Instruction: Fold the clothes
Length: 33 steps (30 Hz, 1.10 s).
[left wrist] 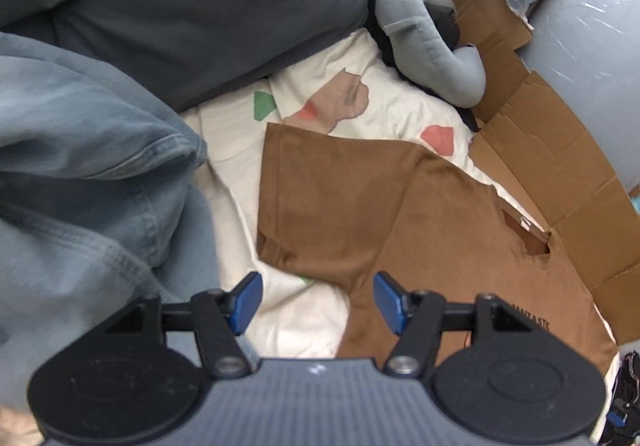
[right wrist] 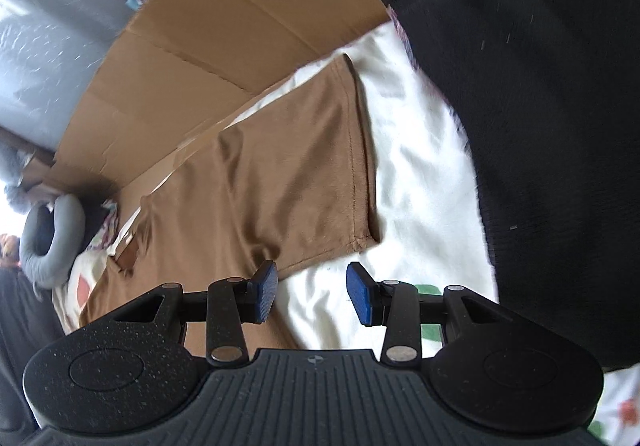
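Note:
A brown T-shirt [left wrist: 344,206] lies spread flat on a white bed sheet [left wrist: 240,174] with coloured patches. In the left wrist view one sleeve points toward the far left. My left gripper [left wrist: 316,300] hovers open just above the shirt's near edge, at the armpit below that sleeve, with nothing between its blue pads. In the right wrist view the same brown T-shirt [right wrist: 256,182] shows its other sleeve, hem stitched, lying on the white sheet [right wrist: 416,182]. My right gripper [right wrist: 312,294] stands open over the sheet beside that sleeve's corner, its left pad [right wrist: 266,292] over the brown cloth.
Blue denim jeans [left wrist: 80,174] pile at the left, a dark grey cushion [left wrist: 192,6] behind. A grey neck pillow [left wrist: 424,38] and flattened cardboard [left wrist: 560,174] border the shirt's far side. A black garment [right wrist: 552,86] covers the right of the right wrist view.

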Each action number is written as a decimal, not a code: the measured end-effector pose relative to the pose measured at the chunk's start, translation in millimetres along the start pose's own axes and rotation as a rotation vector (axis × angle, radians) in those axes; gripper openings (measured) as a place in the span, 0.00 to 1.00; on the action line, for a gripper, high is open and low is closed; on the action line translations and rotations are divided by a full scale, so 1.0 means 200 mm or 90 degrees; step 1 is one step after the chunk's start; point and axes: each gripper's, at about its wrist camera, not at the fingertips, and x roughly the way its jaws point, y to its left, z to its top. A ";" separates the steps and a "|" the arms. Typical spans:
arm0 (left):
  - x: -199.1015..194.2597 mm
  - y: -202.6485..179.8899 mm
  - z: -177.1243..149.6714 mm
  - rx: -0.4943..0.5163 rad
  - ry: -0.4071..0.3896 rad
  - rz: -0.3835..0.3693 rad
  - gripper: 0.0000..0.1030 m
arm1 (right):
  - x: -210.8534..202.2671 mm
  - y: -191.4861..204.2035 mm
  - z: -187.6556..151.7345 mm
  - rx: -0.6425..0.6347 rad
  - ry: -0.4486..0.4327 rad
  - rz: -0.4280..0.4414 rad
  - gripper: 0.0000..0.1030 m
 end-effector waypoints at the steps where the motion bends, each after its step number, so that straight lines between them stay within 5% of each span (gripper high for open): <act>1: 0.03 0.02 0.01 -0.005 -0.006 -0.003 0.62 | 0.03 0.00 0.00 0.003 0.000 -0.004 0.44; 8: 0.22 0.11 0.05 -0.025 -0.028 -0.029 0.60 | 0.14 -0.03 0.02 0.024 -0.058 -0.015 0.45; 12: 0.29 0.16 0.05 -0.049 -0.047 -0.050 0.57 | 0.17 -0.02 0.02 -0.013 -0.040 -0.034 0.46; 21: 0.36 0.16 -0.04 -0.096 -0.103 -0.097 0.56 | 0.25 -0.07 0.00 0.051 -0.016 -0.014 0.51; 33: 0.51 0.29 -0.13 -0.200 -0.046 -0.093 0.57 | 0.29 -0.06 -0.03 0.050 -0.034 -0.014 0.52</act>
